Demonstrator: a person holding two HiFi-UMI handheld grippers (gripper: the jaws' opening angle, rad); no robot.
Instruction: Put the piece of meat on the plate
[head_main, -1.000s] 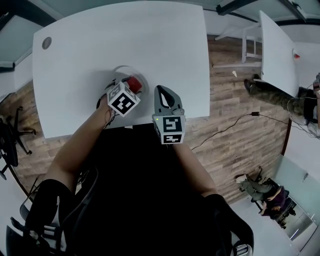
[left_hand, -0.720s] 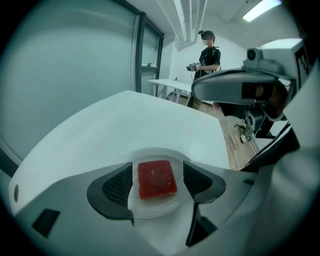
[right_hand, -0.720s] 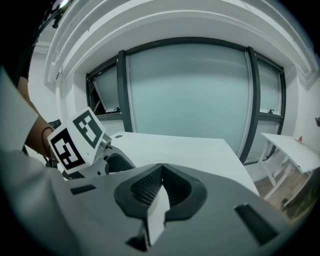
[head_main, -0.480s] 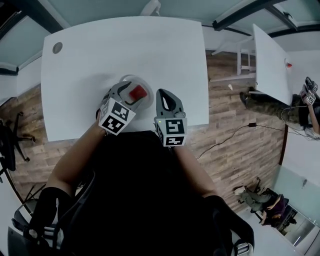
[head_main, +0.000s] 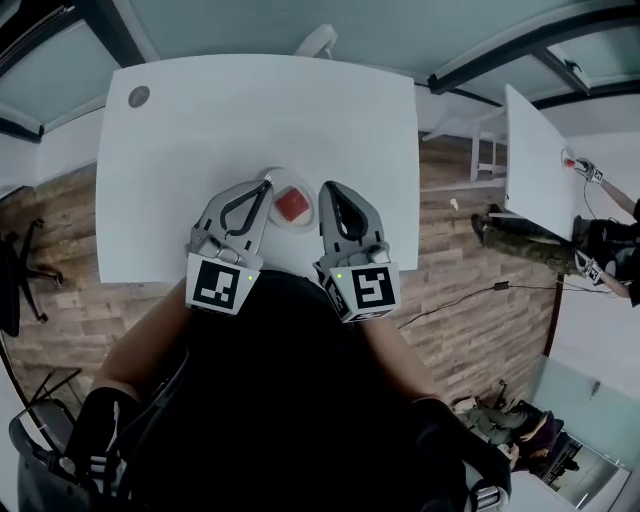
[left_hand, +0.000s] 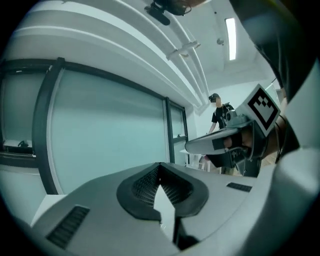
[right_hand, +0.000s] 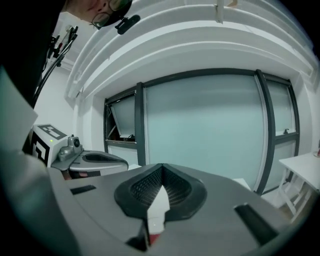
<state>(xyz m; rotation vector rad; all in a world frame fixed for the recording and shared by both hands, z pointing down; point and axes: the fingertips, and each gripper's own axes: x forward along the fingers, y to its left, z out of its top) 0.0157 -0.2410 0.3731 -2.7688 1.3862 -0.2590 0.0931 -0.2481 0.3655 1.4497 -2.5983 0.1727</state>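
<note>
A red piece of meat (head_main: 293, 205) lies on a small white plate (head_main: 290, 180) near the front edge of the white table (head_main: 250, 110). My left gripper (head_main: 266, 184) hangs just left of the plate and my right gripper (head_main: 328, 187) just right of it, both lifted off the table. The gripper views look out level at a glass wall. The left gripper (left_hand: 160, 166) has its jaws shut tip to tip with nothing between them. The right gripper (right_hand: 161, 166) is shut and empty too. Each shows in the other's view: the right gripper (left_hand: 235, 142), the left gripper (right_hand: 95, 161).
A grey round grommet (head_main: 139, 96) sits at the table's far left corner. A chair back (head_main: 316, 40) stands beyond the far edge. Another white table (head_main: 535, 150) and people stand to the right on the wooden floor (head_main: 470, 250).
Both grippers have risen from the table and tipped up to near level, drawing back toward me. The left gripper's jaws have closed, empty. The meat stays on the plate.
</note>
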